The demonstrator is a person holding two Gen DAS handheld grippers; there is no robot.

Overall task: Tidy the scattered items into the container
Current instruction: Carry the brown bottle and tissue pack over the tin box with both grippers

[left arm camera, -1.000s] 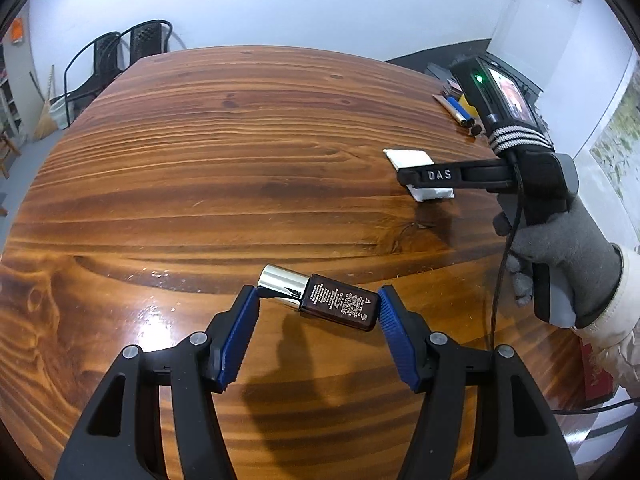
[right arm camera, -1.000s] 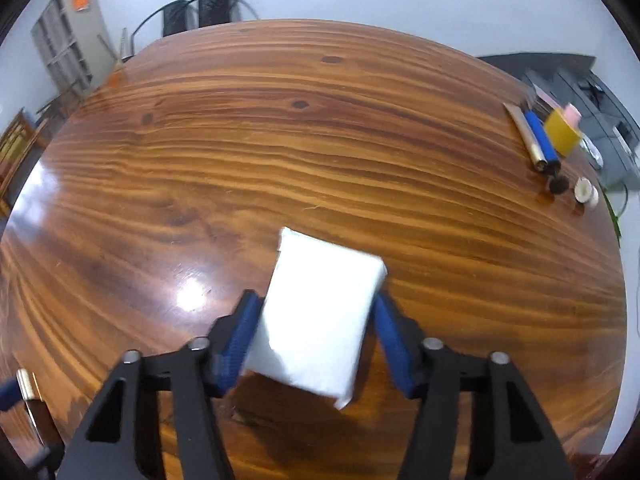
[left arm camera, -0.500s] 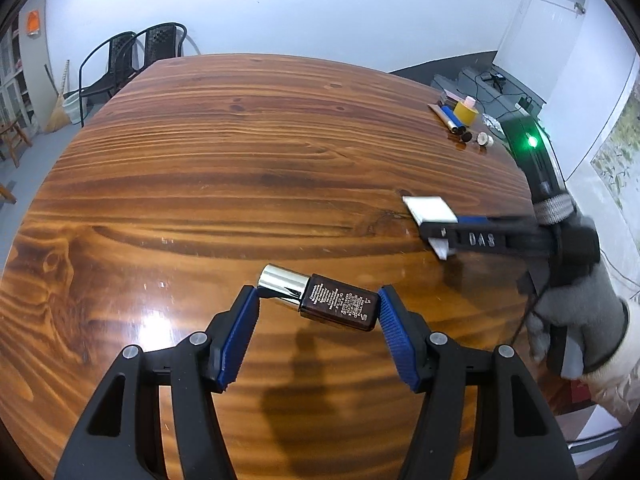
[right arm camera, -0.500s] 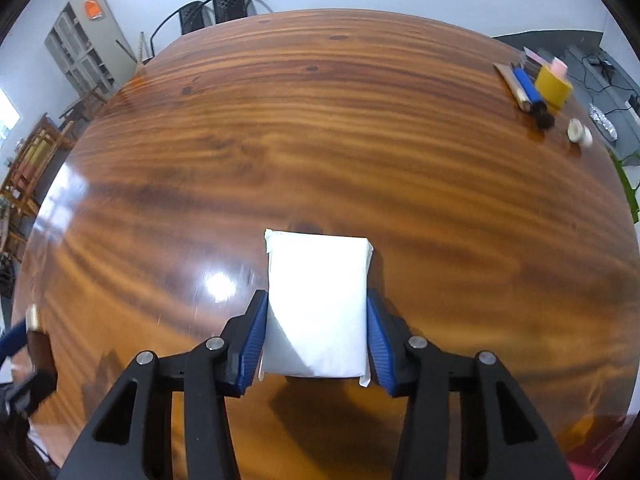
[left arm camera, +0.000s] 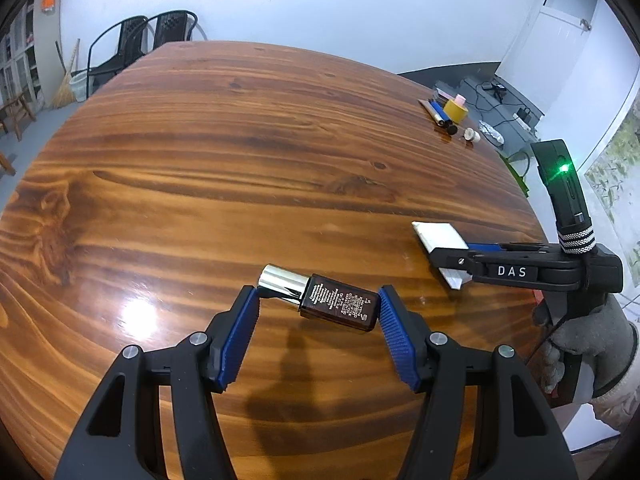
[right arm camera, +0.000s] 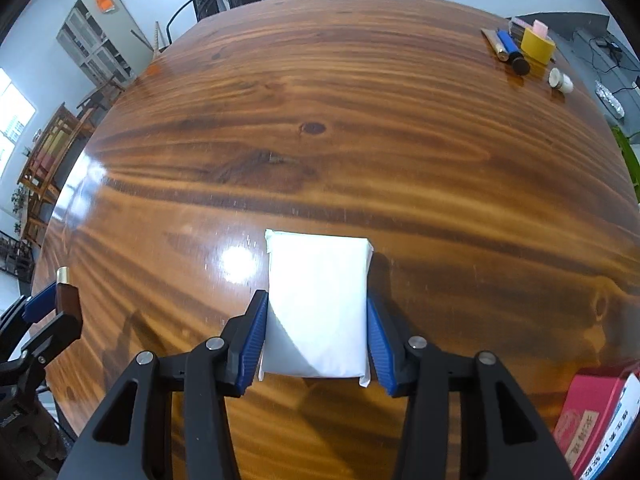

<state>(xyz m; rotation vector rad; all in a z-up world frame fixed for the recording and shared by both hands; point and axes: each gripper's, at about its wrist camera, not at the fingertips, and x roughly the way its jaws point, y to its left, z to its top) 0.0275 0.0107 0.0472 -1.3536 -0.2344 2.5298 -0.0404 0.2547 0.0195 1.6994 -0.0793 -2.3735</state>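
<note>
While left tongs (left arm camera: 318,312) clamp brown bottle (left arm camera: 338,307) crosswise, right tongs (right arm camera: 316,338) pinch white packet (right arm camera: 318,304), seemingly above table (right arm camera: 360,140)

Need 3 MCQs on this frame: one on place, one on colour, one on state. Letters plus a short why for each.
1. Where does the yellow tape roll sit?
A. far right of the table, by the blue pen
B. between the left tongs
C. on the red box

2. What colour is the cap of the small brown bottle?
A. red
B. shiny silver
C. green

3. What state are the right tongs in?
A. wide open with nothing between them
B. shut on the white packet
C. out of view

Answers:
1 A: in the right wrist view the roll lies at the far right of the wooden table, next to the blue pen.
2 B: the left wrist view shows a mirror-bright silver cap on the bottle held between the left tongs.
3 B: both blue pads press the sides of the white packet.
</note>
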